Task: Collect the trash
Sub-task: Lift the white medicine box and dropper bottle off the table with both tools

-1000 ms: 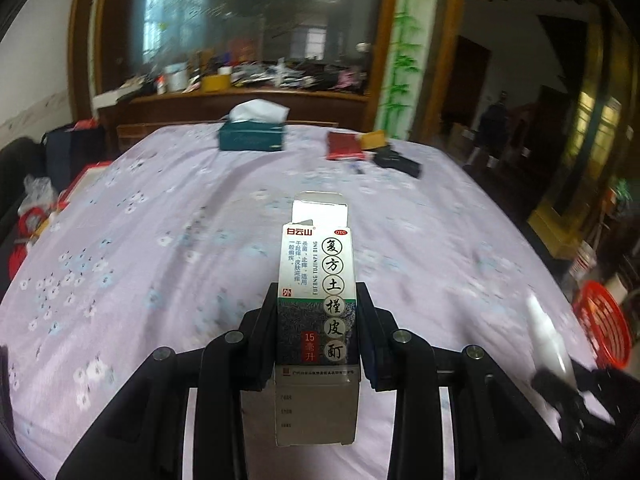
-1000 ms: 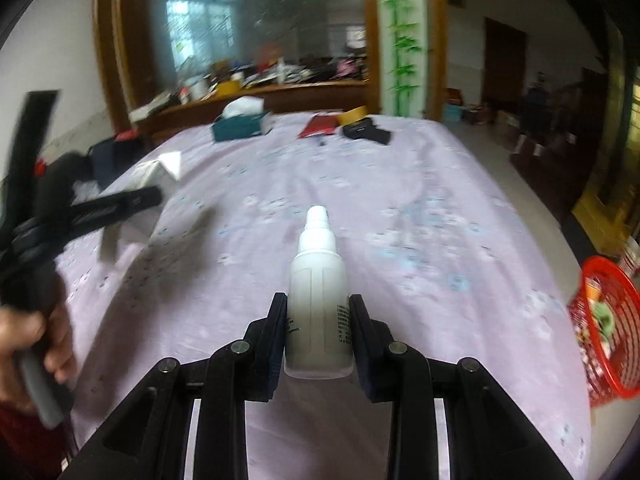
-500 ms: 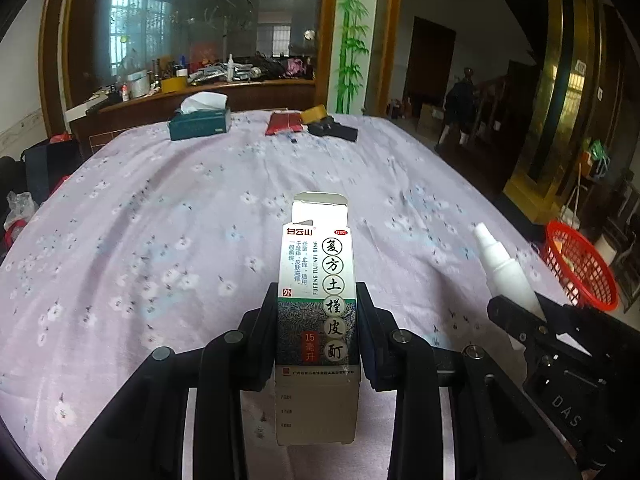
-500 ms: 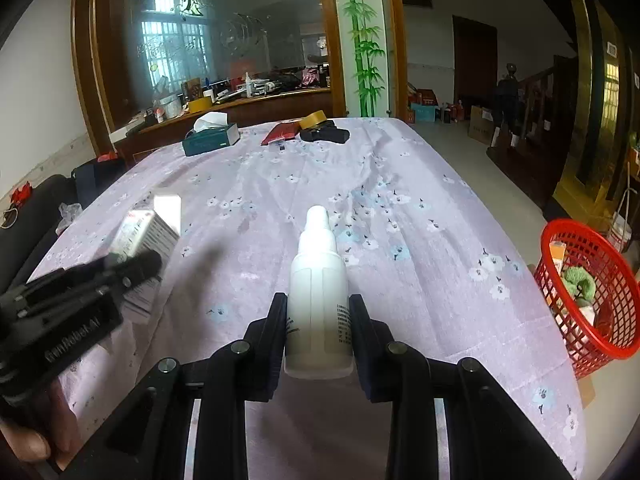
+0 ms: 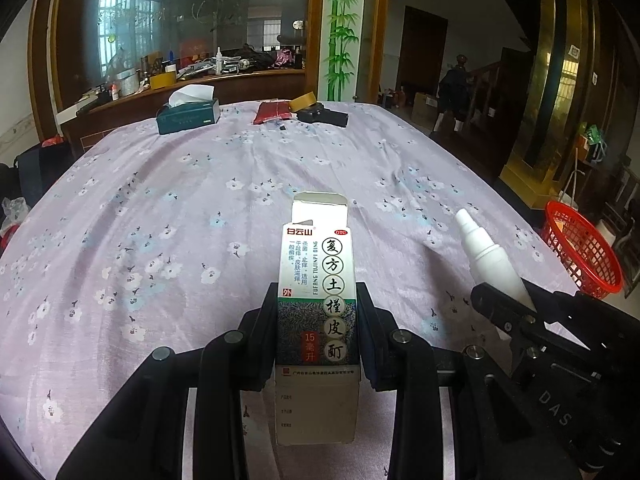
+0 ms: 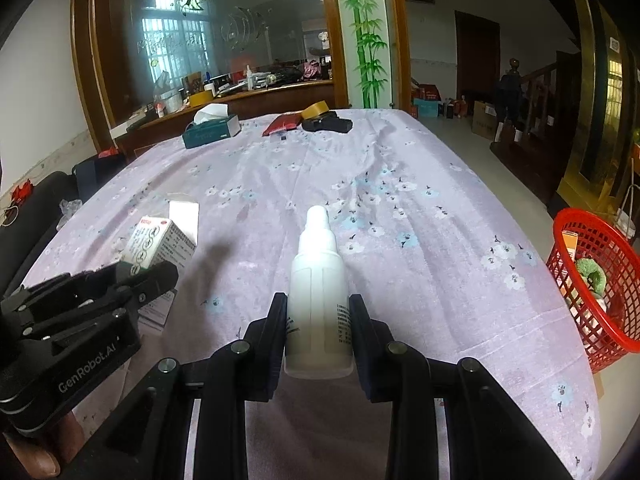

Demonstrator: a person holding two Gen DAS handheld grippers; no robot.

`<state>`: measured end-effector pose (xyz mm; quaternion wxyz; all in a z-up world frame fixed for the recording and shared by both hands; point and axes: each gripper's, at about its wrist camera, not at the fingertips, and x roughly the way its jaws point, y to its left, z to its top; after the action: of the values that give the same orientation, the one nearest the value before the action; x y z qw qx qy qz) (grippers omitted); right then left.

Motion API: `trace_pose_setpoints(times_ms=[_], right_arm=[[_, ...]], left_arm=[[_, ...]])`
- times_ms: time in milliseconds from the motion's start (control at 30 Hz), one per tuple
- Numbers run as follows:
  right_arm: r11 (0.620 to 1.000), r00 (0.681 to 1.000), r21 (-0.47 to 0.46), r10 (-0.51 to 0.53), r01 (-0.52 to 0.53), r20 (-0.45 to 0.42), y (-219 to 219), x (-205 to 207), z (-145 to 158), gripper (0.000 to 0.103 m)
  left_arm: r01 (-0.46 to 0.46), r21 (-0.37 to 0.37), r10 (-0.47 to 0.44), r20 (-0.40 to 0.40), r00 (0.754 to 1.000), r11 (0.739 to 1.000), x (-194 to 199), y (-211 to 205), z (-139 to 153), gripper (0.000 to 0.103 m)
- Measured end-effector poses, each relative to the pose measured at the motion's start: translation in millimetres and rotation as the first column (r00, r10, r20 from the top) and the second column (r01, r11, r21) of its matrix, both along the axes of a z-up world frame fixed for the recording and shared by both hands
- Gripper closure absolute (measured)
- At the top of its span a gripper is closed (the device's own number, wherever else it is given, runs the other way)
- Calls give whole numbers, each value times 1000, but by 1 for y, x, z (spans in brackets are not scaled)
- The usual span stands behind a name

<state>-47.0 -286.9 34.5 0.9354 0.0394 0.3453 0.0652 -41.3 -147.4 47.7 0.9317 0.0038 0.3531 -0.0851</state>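
Note:
My left gripper [image 5: 318, 312] is shut on a tall white and green medicine box [image 5: 318, 280] with its top flap open, held upright above the lilac flowered tablecloth [image 5: 180, 208]. A white plastic bottle [image 6: 319, 280] with a narrow nozzle stands between the pads of my right gripper [image 6: 319, 312], which is shut on it. Each gripper shows in the other's view: the bottle [image 5: 488, 256] at the right of the left wrist view, the box [image 6: 160, 244] at the left of the right wrist view. A red mesh basket [image 6: 588, 280] holding some trash stands beyond the table's right edge.
At the table's far end lie a dark green tissue box [image 5: 188, 118], a red packet [image 5: 270, 112], a roll of tape [image 5: 304, 101] and a black object [image 5: 324, 117]. Behind them stands a cluttered wooden sideboard [image 5: 180, 80]. Bags sit at the far left.
Both grippers have swung rightwards, so the red basket has come further into view. The two grippers now sit closer side by side. Both grips are unchanged.

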Motion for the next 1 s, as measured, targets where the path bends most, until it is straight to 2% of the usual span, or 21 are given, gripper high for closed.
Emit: trace_pose_setpoints(times_ms=[633,1000], right_arm=[[1000,1000,-17,-7,7,6,2,0,-1,70],[1000,1000,-19,-8,8,12,-2,-6,11,70]], left_arm=[[7,1,-7,3,1000,1000,-2,1,-1,70],[15,1,-15,7,1000,1000,-3,-2,4,70]])
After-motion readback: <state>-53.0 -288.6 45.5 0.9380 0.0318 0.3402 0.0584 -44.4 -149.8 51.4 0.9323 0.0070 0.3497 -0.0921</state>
